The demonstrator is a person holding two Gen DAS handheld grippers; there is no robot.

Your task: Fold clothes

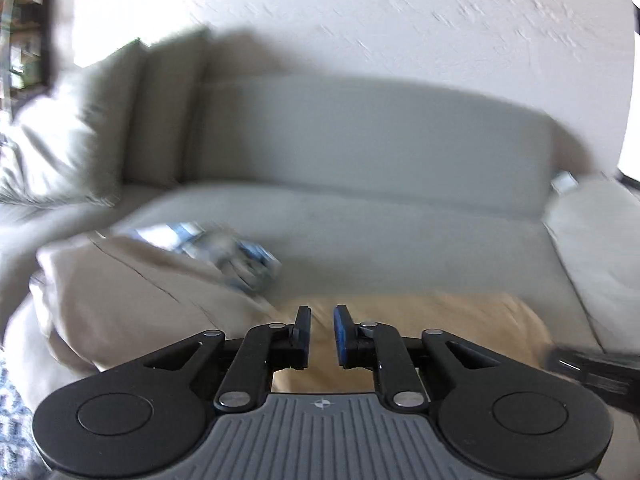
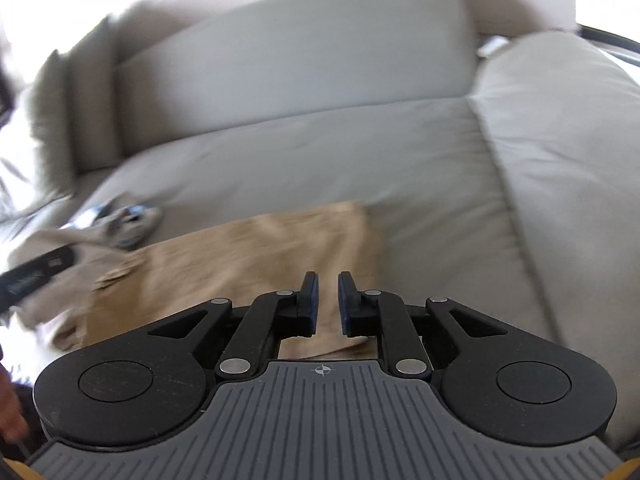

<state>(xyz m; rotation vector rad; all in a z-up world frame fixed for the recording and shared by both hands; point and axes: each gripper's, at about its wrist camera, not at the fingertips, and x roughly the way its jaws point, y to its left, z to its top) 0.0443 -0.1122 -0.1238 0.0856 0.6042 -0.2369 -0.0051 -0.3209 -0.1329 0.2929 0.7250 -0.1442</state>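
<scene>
Above tan garment (image 2: 256,256), both tongs (image 1: 322,334) (image 2: 328,304) angled downward, narrowly parted, empty.

Tan garment (image 2: 248,256), grey sofa (image 2: 320,152), beige clothes (image 1: 132,292), white wall (image 1: 400,20).

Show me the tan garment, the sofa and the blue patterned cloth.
tan garment (image 2: 256,256), right wrist view, middle of the fabric
sofa (image 2: 304,52), right wrist view, back cushion
blue patterned cloth (image 1: 244,256), left wrist view, crumpled middle

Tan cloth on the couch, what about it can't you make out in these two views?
- Tan cloth, right wrist view: near edge hidden behind the right hand-held gripper; motion blur hides its type.
- Left wrist view: mostly covered by the left hand-held gripper.
- Blue-and-white item: too blurred to identify.
</scene>
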